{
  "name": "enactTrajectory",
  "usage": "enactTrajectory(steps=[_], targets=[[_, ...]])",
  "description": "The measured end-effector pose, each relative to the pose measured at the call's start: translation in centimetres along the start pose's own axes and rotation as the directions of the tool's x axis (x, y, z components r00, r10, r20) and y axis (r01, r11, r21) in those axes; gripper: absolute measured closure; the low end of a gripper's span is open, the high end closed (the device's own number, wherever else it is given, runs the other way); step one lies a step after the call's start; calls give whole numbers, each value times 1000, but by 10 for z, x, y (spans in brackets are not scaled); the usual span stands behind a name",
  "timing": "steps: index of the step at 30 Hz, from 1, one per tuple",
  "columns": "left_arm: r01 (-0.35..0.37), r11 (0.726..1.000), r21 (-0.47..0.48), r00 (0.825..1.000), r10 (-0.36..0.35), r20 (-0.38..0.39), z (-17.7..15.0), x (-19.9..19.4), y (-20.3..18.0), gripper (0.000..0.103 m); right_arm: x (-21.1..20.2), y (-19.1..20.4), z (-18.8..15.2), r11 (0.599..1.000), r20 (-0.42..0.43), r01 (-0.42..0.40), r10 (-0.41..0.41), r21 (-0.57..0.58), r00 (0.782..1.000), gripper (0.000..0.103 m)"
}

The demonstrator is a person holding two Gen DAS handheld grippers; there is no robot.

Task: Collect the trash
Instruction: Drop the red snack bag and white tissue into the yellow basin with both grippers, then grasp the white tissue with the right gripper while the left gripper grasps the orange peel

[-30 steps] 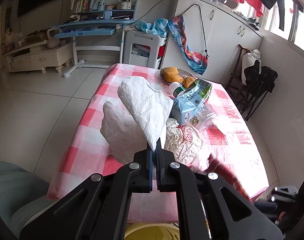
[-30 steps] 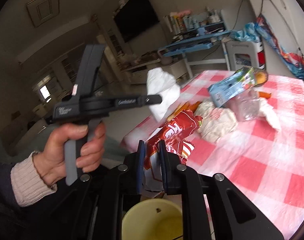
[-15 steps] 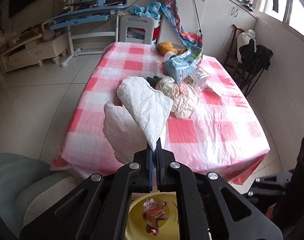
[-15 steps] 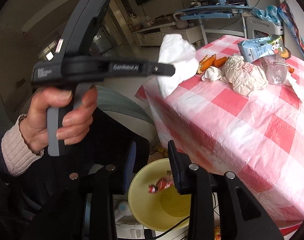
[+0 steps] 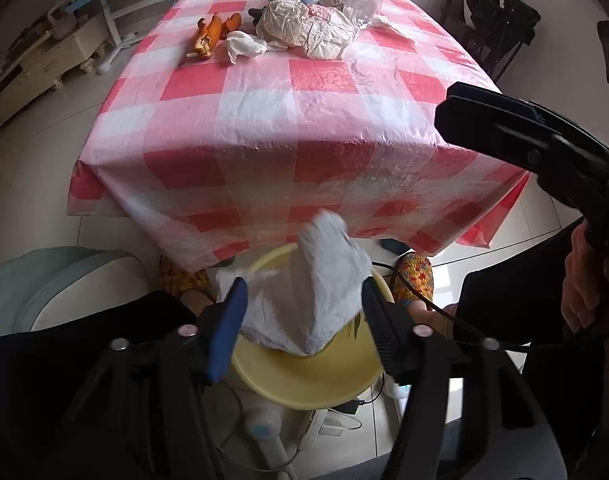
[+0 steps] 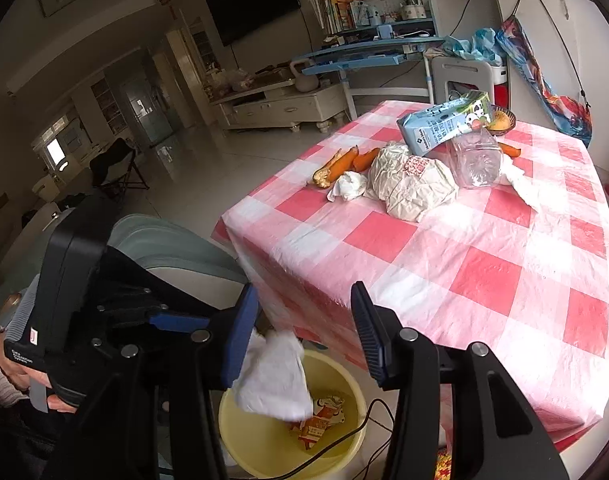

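My left gripper (image 5: 304,284) points down over a yellow bin (image 5: 304,384) on the floor by the table's front edge. Its jaws are opening, and a crumpled white paper (image 5: 316,296) hangs loose between them, free of the pads. In the right wrist view the paper (image 6: 272,384) drops toward the bin (image 6: 240,432), where a red snack wrapper (image 6: 320,420) lies. My right gripper (image 6: 304,290) is beside the bin, jaws opening, nothing in them. On the checked table (image 6: 484,280) lie orange peels (image 6: 344,162), a tissue (image 6: 348,186), a crumpled paper bag (image 6: 408,184), a milk carton (image 6: 444,128) and a plastic bottle (image 6: 474,160).
A grey-green chair (image 5: 64,280) stands left of the bin. A black cable (image 6: 344,432) runs across the bin's rim. A fan base (image 5: 264,428) sits on the floor below. Feet in flowered slippers (image 5: 416,276) rest under the tablecloth's hem.
The left gripper sank from table height to just above the bin and opened, letting the white paper go. The right gripper opened wider; its red wrapper now lies in the bin.
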State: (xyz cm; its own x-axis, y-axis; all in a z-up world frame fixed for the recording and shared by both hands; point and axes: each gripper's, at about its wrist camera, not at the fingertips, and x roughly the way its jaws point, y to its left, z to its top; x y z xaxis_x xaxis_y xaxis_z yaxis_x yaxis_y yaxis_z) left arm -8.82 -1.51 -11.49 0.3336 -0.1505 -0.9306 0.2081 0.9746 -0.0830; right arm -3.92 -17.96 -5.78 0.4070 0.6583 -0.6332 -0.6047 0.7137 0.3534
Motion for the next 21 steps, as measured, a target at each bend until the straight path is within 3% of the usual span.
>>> enactTrajectory(steps=[3,5,11,14,21], targets=[[-7,999,-31,999,9,39,2,-13,5,41,0,2,0,1000,-2,8,-8,-5,1000,55],[-49,997,-61,993,55,106,7,-28,12,41,-2,6,-1,1000,-3,14,-14,-10,1000,55],[-104,982,-159,947,146,285,28,-60,36,38,0,12,-2,1000,8,11,-11,-20,1000,55],[-126,974,-187,928,182,324,34,-64,41,35,1,19,-2,999,14,18,-18,-46,1000,54],[-146,971,-189,913,206,351,40,-61,39,33,2,28,-2,996,18,34,-33,-79,999,53]])
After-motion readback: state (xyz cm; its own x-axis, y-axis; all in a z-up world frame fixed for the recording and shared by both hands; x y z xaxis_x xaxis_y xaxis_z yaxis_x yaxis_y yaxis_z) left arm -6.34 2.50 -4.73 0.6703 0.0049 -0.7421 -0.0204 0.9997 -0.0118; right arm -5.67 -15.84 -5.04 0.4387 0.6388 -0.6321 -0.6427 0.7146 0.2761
